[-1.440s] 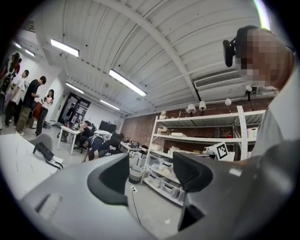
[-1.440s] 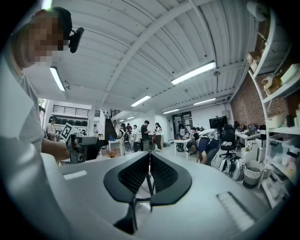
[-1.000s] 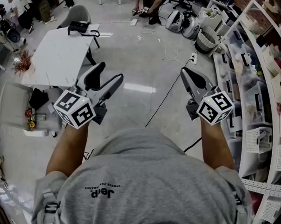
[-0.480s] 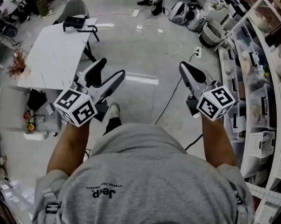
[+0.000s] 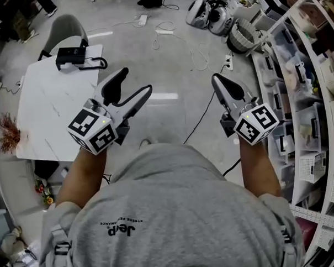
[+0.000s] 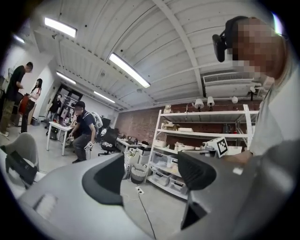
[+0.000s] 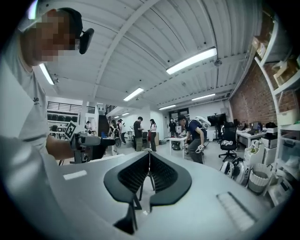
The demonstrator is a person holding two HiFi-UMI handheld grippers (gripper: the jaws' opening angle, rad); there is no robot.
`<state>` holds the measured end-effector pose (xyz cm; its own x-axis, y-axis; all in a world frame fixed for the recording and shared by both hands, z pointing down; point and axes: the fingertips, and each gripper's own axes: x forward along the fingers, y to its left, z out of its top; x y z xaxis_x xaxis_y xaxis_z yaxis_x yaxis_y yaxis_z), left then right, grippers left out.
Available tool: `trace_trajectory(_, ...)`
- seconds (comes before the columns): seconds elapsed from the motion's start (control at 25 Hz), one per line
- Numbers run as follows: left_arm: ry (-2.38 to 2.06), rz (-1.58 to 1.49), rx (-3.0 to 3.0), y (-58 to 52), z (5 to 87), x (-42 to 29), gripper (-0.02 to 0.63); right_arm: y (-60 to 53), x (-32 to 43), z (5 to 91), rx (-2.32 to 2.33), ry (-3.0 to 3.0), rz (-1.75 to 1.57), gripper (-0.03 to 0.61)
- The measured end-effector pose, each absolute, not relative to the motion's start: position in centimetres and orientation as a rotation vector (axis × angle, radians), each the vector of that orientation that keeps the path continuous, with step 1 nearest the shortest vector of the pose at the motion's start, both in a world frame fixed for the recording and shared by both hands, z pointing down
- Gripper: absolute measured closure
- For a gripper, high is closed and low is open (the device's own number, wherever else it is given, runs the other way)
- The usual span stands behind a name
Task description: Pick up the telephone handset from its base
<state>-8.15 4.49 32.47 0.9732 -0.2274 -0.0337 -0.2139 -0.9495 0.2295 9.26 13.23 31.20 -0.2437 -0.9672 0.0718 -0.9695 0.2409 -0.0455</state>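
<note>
Left tool [image 5: 135, 83] is wide, with nothing between its jaws; its own view [image 6: 152, 173] shows only floor and shelving through the gap. Right tool [image 5: 218, 81] is closed up, jaws meeting at the tips with nothing in them [image 7: 149, 157]. Both are held out at chest height over bare floor.

The telephone [image 5: 71, 54] is at 10 o'clock from the left tool, well apart from it, at the far corner of the white table [image 5: 50, 107]. The handset looks seated on the base, but it is too small for us to separate the two. The cord [image 5: 95, 64] loops off the near side.

Risks, as we judge them:
- Neither tool is near the phone, so a long reach across the table could arrive tilted and shove the base instead of gripping the handset.
- The cord could snag or drag the base on the lift.
- The right tool can't take anything until it is opened.
- The black cable [image 5: 198, 119] on the floor at 7 o'clock from the right tool is a trip hazard on the walk over.

Containers:
- The round basket [image 5: 243, 36], at 1 o'clock from the right tool, has contents we can't make out.
- The shelving [image 5: 320, 96], at 3 o'clock, holds clear storage bins [image 5: 297, 69] with small items too small to name.
- The white perforated baskets [image 5: 309, 166] lower down look mostly empty from here.
</note>
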Motion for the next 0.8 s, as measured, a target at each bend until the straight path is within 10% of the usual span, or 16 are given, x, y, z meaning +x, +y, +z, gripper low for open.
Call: trace_trajectory(0.8, -0.367, -0.02, 2.795, -18.6, 35.3, -3.5, 0.229, -10.3, 16.2, 32.3, 1.914, -2.444, 0.197, 0.572)
